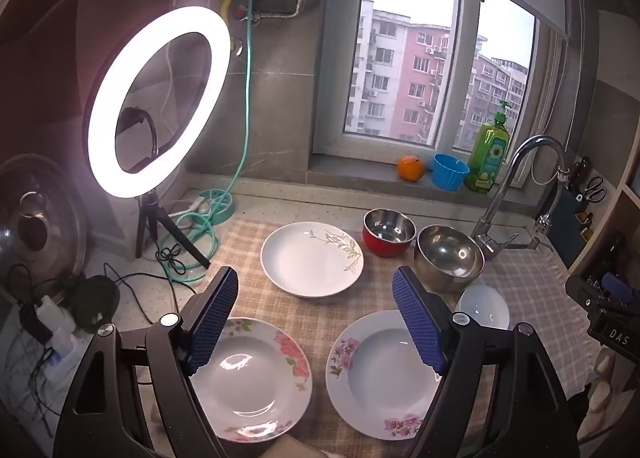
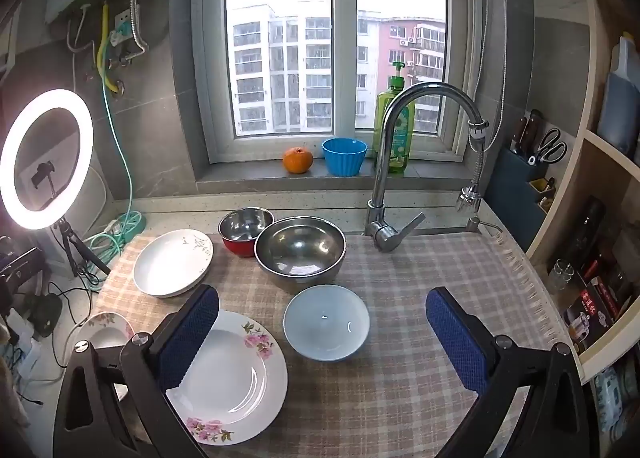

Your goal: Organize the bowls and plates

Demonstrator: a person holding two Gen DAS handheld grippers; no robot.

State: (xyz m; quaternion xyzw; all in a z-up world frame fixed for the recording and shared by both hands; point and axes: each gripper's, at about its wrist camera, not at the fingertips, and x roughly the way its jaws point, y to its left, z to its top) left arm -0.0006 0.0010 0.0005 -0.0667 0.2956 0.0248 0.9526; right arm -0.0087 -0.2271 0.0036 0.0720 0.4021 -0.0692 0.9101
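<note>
left gripper (image 1: 316, 322): fingers spread wide, nothing between the pads, hanging above the table and angled down at it.
right gripper (image 2: 324, 332): fingers spread wide, nothing pinched, also above the table and tilted down.
checked cloth (image 2: 400, 338): covers the table under all the dishes.
pink-peony plate (image 1: 250, 378): flat on the cloth, partly under the left gripper's left finger (image 1: 210, 322).
purple-flower plate (image 1: 380, 376): flat on the cloth beside the peony plate, apart from it, its right side behind the left gripper's right finger; in the right wrist view it lies under that gripper's left finger (image 2: 188, 338).
leaf-sprig plate (image 1: 312, 258): beyond the left gripper's fingertips, roughly between them, apart from the two nearer plates.
pale blue bowl (image 2: 326, 322): upright, empty, between the right gripper's fingers and just beyond their tips; near the purple-flower plate.
large steel bowl (image 2: 300, 248): upright, beyond the blue bowl.
red bowl (image 2: 244, 230): steel inside, just left of the large steel bowl and close against it; whether they touch I cannot tell.
faucet (image 2: 400, 161): beyond the right gripper's right finger.
windowsill: orange (image 2: 298, 159), blue cup (image 2: 344, 155), green soap bottle (image 2: 394, 125).
ring light (image 1: 160, 101): lit, on a tripod, far left of the left finger.
</note>
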